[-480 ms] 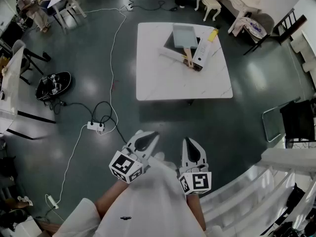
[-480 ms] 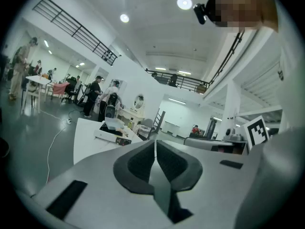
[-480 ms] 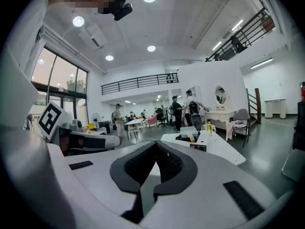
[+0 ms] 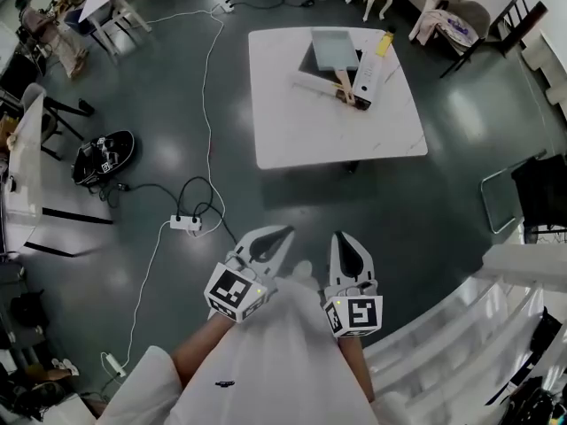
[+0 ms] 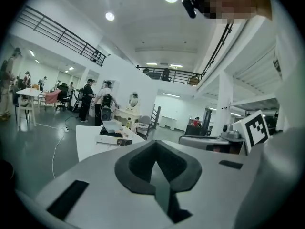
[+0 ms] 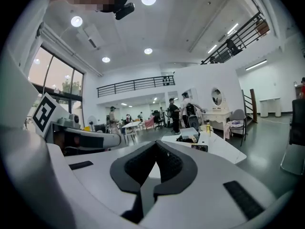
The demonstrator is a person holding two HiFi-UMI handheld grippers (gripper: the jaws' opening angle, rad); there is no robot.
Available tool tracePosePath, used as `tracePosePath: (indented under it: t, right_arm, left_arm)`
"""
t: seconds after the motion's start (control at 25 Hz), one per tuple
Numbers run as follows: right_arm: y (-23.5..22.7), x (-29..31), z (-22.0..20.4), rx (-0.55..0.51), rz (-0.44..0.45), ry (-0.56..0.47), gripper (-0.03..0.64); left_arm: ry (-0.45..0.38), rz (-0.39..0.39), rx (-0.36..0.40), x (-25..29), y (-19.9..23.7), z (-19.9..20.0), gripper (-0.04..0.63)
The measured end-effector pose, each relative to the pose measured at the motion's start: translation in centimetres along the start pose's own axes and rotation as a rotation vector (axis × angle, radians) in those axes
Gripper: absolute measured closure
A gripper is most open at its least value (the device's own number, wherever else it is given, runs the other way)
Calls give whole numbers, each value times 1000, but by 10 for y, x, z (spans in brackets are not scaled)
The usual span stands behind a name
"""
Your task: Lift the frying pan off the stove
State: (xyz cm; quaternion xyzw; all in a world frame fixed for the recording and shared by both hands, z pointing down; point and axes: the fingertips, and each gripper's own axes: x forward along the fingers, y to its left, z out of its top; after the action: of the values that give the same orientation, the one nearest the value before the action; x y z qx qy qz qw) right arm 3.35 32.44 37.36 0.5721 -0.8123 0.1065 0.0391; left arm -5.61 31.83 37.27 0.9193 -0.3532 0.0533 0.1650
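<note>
Across the room stands a white table (image 4: 328, 131), well ahead of me. On it a grey square frying pan (image 4: 333, 48) with a wooden handle (image 4: 343, 88) rests on a dark flat stove (image 4: 309, 62), next to a long white box (image 4: 371, 71). My left gripper (image 4: 282, 231) and right gripper (image 4: 341, 236) are held close to my body, both shut and empty, pointing toward the table. The left gripper view looks over the left gripper's closed jaws (image 5: 155, 149) to the distant pan (image 5: 112, 126). The right gripper (image 6: 156, 149) view shows the pan (image 6: 189, 133) far off too.
A power strip (image 4: 185, 224) and cables lie on the dark floor to my left. A black round device (image 4: 104, 156) sits further left. A white railing (image 4: 496, 326) runs at my right, with a folding chair (image 4: 511, 204) beyond. People stand behind the table (image 5: 102, 106).
The table has slid slightly down and right in the head view, so I have come a little nearer. Both grippers stay shut and in the same pose.
</note>
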Motion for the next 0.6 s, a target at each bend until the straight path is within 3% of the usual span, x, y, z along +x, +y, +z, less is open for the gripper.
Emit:
tracePosePath:
  t: [0.32, 0.6]
  right_arm:
    - [14, 19, -2, 25, -76, 28, 618]
    - [44, 63, 7, 24, -118, 0, 615]
  left_arm:
    - [13, -83, -59, -6, 21, 5, 594]
    - [40, -94, -109, -30, 86, 10, 594]
